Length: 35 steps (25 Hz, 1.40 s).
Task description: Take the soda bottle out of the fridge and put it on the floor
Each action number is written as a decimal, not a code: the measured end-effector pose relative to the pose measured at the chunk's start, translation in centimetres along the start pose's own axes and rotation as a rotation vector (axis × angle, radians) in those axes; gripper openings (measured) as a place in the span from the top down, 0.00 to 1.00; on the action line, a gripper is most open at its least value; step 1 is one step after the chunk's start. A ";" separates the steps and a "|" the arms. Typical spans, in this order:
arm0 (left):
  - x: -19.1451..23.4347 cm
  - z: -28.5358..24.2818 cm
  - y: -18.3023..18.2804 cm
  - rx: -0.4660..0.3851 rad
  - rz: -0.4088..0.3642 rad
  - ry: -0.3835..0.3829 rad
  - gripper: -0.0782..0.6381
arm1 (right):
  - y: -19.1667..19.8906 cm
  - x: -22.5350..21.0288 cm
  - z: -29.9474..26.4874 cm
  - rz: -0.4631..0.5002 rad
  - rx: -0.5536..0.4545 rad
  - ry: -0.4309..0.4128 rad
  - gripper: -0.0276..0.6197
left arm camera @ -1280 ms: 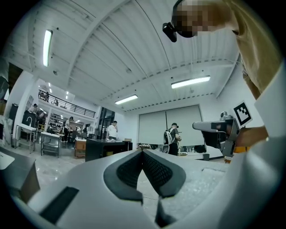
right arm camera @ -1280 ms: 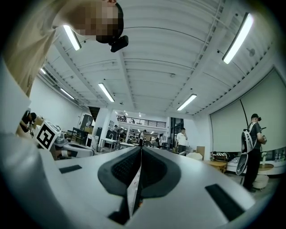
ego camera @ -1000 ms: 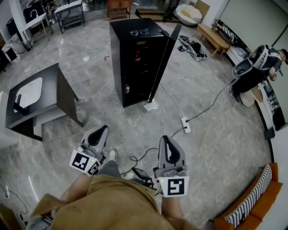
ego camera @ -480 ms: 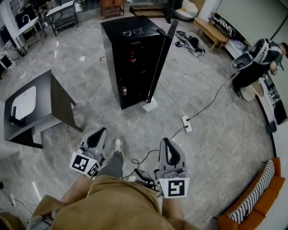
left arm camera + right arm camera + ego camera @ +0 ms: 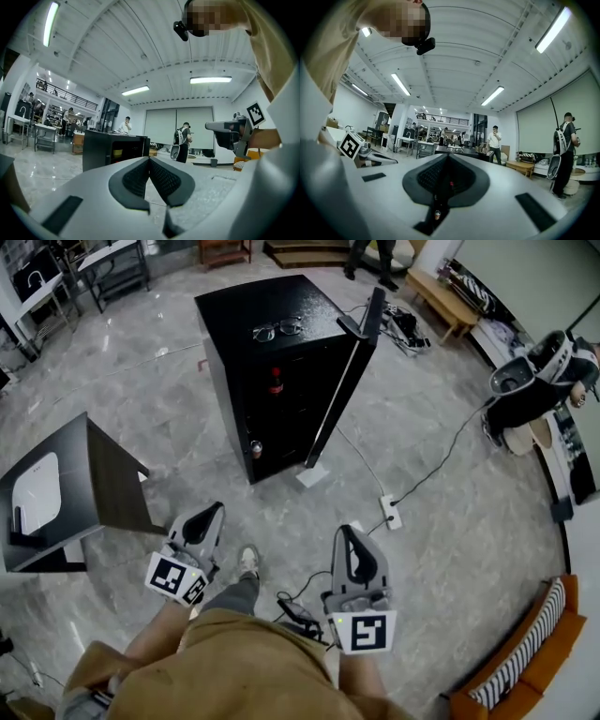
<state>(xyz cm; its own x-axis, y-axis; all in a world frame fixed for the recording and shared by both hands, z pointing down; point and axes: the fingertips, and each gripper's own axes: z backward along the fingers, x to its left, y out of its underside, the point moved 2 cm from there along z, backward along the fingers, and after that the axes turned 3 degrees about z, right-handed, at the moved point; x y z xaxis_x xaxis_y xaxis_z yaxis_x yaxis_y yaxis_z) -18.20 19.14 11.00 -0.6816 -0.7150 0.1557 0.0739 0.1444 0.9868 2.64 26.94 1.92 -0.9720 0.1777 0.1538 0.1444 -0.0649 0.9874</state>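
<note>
One dark table (image 5: 89, 474) stands at far left. Nearer, the left gripper (image 5: 212, 514) hangs over the floor with its jaws pressed together on nothing. Well ahead, the black fridge (image 5: 246, 310) has its door (image 5: 345, 381) swung open, and the soda bottle (image 5: 276, 382) stands upright on an upper shelf inside. The right gripper (image 5: 347, 538) is likewise closed and empty.

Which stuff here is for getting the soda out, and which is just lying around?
For the job: soda bottle, fridge, its open door, left gripper, right gripper.

Just lying about: glasses on the fridge, small can, power strip, dark table.
</note>
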 end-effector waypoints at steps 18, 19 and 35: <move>12.9 -10.0 -1.9 -0.017 0.064 0.094 0.89 | -1.8 1.5 -14.9 0.067 0.041 0.044 0.95; 13.1 -9.8 -1.8 -0.015 0.070 0.090 0.89 | -2.1 1.7 -15.1 0.071 0.033 0.041 0.95; 12.7 -10.5 -1.0 0.003 0.066 0.127 0.89 | -2.9 0.5 -14.6 0.091 0.028 0.096 0.95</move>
<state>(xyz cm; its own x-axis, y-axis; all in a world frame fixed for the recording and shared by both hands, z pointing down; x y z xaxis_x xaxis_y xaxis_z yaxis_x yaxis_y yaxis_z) -19.24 2.72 12.42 -0.5778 -0.7844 0.2254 0.1137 0.1961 0.9740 -0.99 12.91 -1.39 -0.9678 0.0772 0.2396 0.2363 -0.0488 0.9704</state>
